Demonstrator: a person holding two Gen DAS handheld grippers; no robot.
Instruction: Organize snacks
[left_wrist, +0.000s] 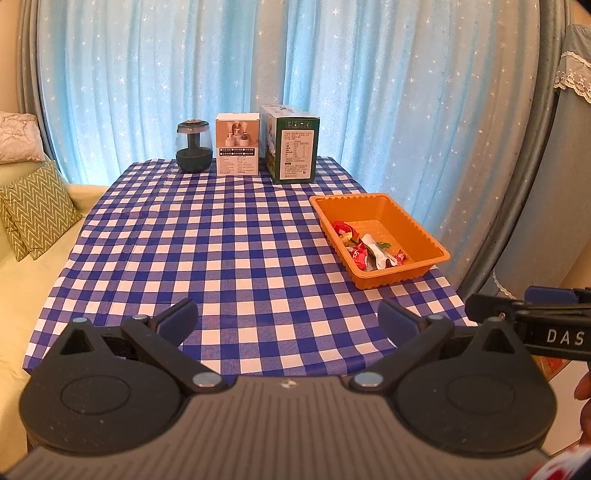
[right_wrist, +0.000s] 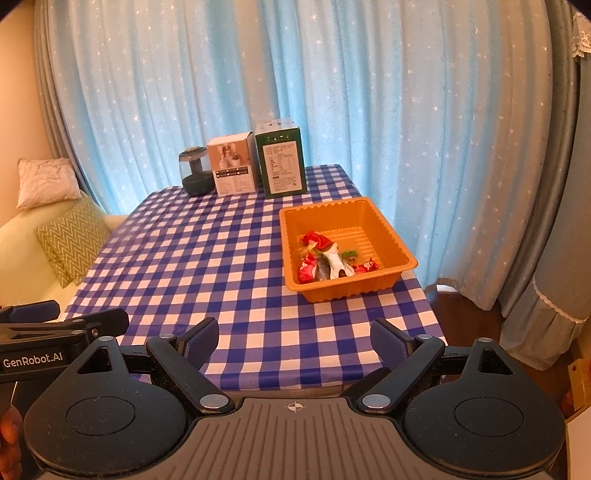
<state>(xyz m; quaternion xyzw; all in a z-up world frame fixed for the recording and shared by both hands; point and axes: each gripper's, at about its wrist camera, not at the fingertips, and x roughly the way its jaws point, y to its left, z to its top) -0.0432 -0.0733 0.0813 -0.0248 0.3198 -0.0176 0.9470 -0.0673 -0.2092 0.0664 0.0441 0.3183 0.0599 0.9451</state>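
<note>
Nearest, two hand-held grippers hover side by side above the near edge of a table. The left gripper (left_wrist: 286, 319) has its blue-padded jaws spread wide with nothing between them. The right gripper (right_wrist: 293, 341) is likewise spread wide and empty. Neither touches anything on the table.

Beyond them lies the blue-and-white checked tablecloth (left_wrist: 207, 243), bare across its near and middle stretch; no loose snack shows on it.

Farther on, at the right side of the table close to its right edge, sits an orange tray (right_wrist: 384, 243). Inside it is a small heap of wrapped snacks (right_wrist: 328, 264), red, white and green wrappers bunched toward the tray's near-left corner.

At the far edge stand three things in a row: a dark glass-domed device (left_wrist: 194, 147) on the left, a white box (left_wrist: 237, 146) in the middle, and a taller green box (left_wrist: 293, 147) on the right, just beside each other.

Judging by this, the gathering looks finished or nearly so: every visible snack is already in the tray. Whether the boxes hold snacks to be sorted cannot be told.
</note>
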